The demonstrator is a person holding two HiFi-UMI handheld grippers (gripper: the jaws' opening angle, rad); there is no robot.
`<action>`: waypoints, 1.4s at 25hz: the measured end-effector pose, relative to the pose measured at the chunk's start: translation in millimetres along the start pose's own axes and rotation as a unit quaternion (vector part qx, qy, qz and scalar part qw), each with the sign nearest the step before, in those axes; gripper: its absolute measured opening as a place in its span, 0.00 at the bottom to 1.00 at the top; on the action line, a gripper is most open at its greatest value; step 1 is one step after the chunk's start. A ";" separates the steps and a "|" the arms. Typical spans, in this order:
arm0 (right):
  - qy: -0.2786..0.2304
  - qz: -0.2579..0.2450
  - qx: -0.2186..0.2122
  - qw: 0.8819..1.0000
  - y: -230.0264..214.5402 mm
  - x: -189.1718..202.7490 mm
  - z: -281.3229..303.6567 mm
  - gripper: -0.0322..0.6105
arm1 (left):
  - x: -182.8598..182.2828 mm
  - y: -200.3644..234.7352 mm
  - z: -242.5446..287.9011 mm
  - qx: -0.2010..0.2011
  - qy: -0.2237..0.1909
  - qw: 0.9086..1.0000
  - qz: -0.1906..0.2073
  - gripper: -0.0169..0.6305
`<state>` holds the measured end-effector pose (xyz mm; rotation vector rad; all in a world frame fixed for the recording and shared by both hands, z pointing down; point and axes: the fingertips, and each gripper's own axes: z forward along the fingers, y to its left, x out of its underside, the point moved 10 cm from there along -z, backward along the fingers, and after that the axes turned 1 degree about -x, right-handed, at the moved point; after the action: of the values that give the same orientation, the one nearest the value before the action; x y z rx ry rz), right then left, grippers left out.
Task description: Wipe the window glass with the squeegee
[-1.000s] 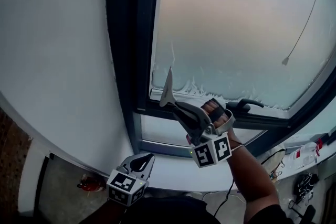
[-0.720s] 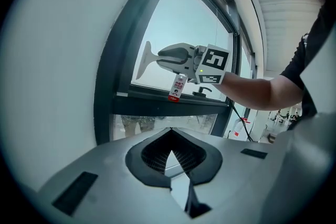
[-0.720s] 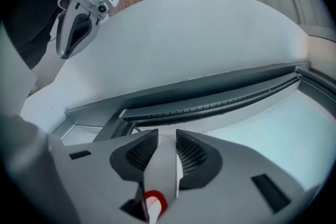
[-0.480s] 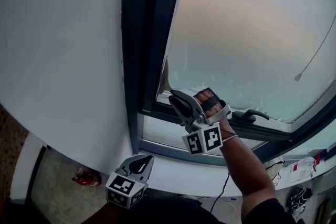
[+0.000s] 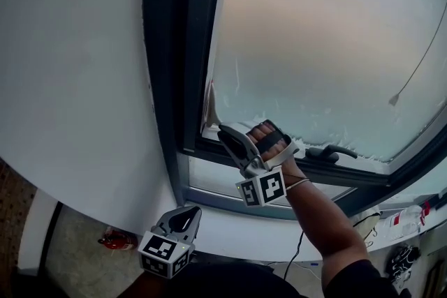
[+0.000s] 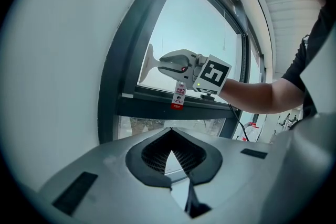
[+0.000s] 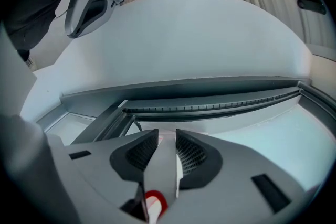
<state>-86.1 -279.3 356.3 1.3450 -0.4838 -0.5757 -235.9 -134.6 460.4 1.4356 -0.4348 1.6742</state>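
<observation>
Right hand-held gripper (image 5: pixel 229 138) has shifted left and down versus a second ago. Squeegee (image 5: pixel 210 107) blade stood clear of the frame then; now it's tucked into the lower-left corner of the window glass (image 5: pixel 328 45), edge up against the dark window frame (image 5: pixel 187 52). Head camera drifted too, so some of that is view change, but the blade-to-frame gap has clearly closed.

Right jaws are clamped on the squeegee handle; its grey shank fills the gap between the pads in the right gripper view. Left hand-held gripper (image 5: pixel 183 221) hangs low, below the sill and well apart from the glass, jaws together with nothing between them.

Foam residue (image 5: pixel 328 130) runs along the bottom edge of the pane, and a thin streak climbs near the left edge. Upper glass looks misted but foam-free.

My read: a stroke bottoming out in the corner, or a reset there. Not finished, since the bottom foam band is untouched. A sideways pass along the rail looks likely next. Watch the window handle (image 5: pixel 334 151) just below that path, and the blade snagging on the frame.
</observation>
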 end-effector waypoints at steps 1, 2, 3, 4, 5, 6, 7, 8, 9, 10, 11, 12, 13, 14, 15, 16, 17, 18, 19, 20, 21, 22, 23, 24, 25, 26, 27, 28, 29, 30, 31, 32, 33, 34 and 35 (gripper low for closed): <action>-0.001 0.001 0.002 1.000 0.1 1.1 -1.3 0.19 | 0.4 -0.9 0.3 -0.001 0.000 1.000 0.000 0.03; -0.001 0.003 0.004 1.000 -0.1 2.5 -2.9 0.19 | 0.8 -1.8 0.8 -0.002 0.001 1.000 0.001 0.03; -0.001 0.004 0.006 1.000 -0.5 4.0 -4.8 0.19 | 1.2 -2.9 1.5 -0.002 0.001 1.000 0.003 0.03; -0.001 0.005 0.007 1.000 -0.7 5.4 -6.9 0.19 | 1.8 -4.1 2.0 -0.002 0.003 1.000 0.004 0.03; -0.001 0.006 0.008 1.000 -0.7 6.8 -9.4 0.19 | 2.6 -5.6 2.5 -0.003 0.005 1.000 0.005 0.03; -0.001 0.006 0.009 1.000 -0.4 8.2 -12.1 0.19 | 3.5 -7.3 2.9 -0.003 0.007 1.000 0.004 0.03; -0.001 0.006 0.009 1.000 0.0 9.6 -15.1 0.19 | 4.2 -9.3 3.4 -0.004 0.009 1.000 0.004 0.03; 0.000 0.006 0.010 1.000 0.5 11.2 -18.2 0.19 | 4.5 -11.4 4.2 -0.003 0.011 1.000 0.005 0.03; 0.000 0.006 0.011 1.000 1.1 13.0 -21.5 0.19 | 4.3 -13.6 5.2 -0.002 0.012 1.000 0.007 0.03; 0.001 0.007 0.011 1.000 1.7 15.1 -25.0 0.19 | 3.9 -15.8 6.4 -0.001 0.014 1.000 0.009 0.03; 0.003 0.008 0.012 1.000 2.4 17.4 -28.8 0.19 | 3.3 -18.0 7.7 -0.001 0.015 1.000 0.011 0.03; 0.005 0.009 0.012 1.000 3.2 19.8 -32.8 0.19 | 2.8 -20.3 9.3 0.000 0.016 1.000 0.013 0.03; 0.007 0.010 0.012 1.000 4.0 22.4 -36.8 0.19 | 2.3 -22.6 11.1 0.001 0.017 1.000 0.014 0.03; 0.009 0.011 0.012 1.000 5.0 25.1 -40.8 0.19 | 2.1 -24.9 13.3 0.002 0.018 1.000 0.014 0.03; 0.012 0.011 0.012 1.000 6.1 28.0 -44.8 0.19 | 2.1 -27.2 15.8 0.004 0.018 1.000 0.015 0.03; 0.014 0.011 0.011 1.000 7.3 31.1 -48.9 0.19 | 2.0 -29.7 18.5 0.007 0.019 1.000 0.016 0.03; 0.016 0.011 0.010 1.000 8.4 34.5 -53.2 0.19 | 1.9 -32.5 21.3 0.010 0.019 1.000 0.017 0.03; 0.018 0.011 0.009 1.000 9.3 38.0 -57.6 0.19 | 1.8 -35.5 24.2 0.013 0.020 1.000 0.018 0.03; 0.020 0.011 0.008 1.000 10.0 41.8 -62.2 0.19 | 1.9 -38.5 27.3 0.016 0.020 0.999 0.020 0.03; 0.023 0.012 0.008 1.000 10.4 45.6 -66.8 0.19 | 1.9 -41.5 30.3 0.019 0.022 0.999 0.021 0.03; 0.025 0.011 0.007 1.000 10.7 49.3 -71.6 0.19 | 1.9 -44.7 33.3 0.022 0.022 0.999 0.021 0.03; 0.027 0.011 0.007 1.000 10.8 52.8 -76.7 0.19 | 1.7 -48.0 36.2 0.025 0.023 0.999 0.022 0.03; 0.029 0.011 0.007 0.999 10.8 56.2 -81.8 0.19 | 1.3 -51.3 39.0 0.027 0.023 0.999 0.023 0.03; 0.032 0.011 0.007 0.999 11.0 59.4 -87.0 0.19 | 1.0 -54.6 41.7 0.030 0.024 0.999 0.024 0.03; 0.034 0.010 0.007 0.999 11.5 62.4 -92.2 0.19 | 0.7 -57.9 44.2 0.032 0.024 0.999 0.024 0.03; 0.036 0.010 0.006 0.999 12.2 65.1 -97.5 0.19 | 0.7 -61.1 46.8 0.034 0.025 0.999 0.025 0.03; 0.037 0.011 0.006 0.999 12.5 67.3 -102.8 0.19 | 0.8 -64.3 49.4 0.036 0.026 0.999 0.026 0.03; 0.035 0.015 0.006 0.999 12.1 68.7 -108.2 0.19 | 1.2 -67.4 52.0 0.038 0.027 0.999 0.027 0.03; 0.033 0.020 0.005 0.999 11.3 69.6 -113.6 0.19 | 1.8 -70.3 54.6 0.041 0.028 0.998 0.028 0.03; 0.032 0.025 0.005 0.999 11.2 71.1 -118.9 0.19 | 2.4 -72.9 57.2 0.043 0.030 0.998 0.029 0.03; 0.033 0.028 0.004 0.999 11.9 73.5 -124.1 0.19 | 2.9 -75.6 59.7 0.045 0.032 0.998 0.032 0.03; 0.035 0.031 0.003 0.999 12.9 76.7 -129.3 0.19 | 3.1 -78.4 62.2 0.047 0.034 0.998 0.034 0.03; 0.037 0.035 0.003 0.999 13.7 80.4 -134.8 0.19 | 2.6 -81.5 64.6 0.050 0.035 0.998 0.036 0.03; 0.039 0.040 0.003 0.998 14.0 84.4 -140.4 0.19 | 1.1 -85.0 66.9 0.051 0.035 0.997 0.037 0.03; 0.041 0.045 0.003 0.998 13.9 88.5 -146.3 0.19 | -1.4 -89.0 69.1 0.051 0.035 0.997 0.036 0.03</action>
<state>75.6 -223.2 345.7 1.3395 -0.4776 -0.4442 -123.4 -135.4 454.7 1.4456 -0.3703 1.8220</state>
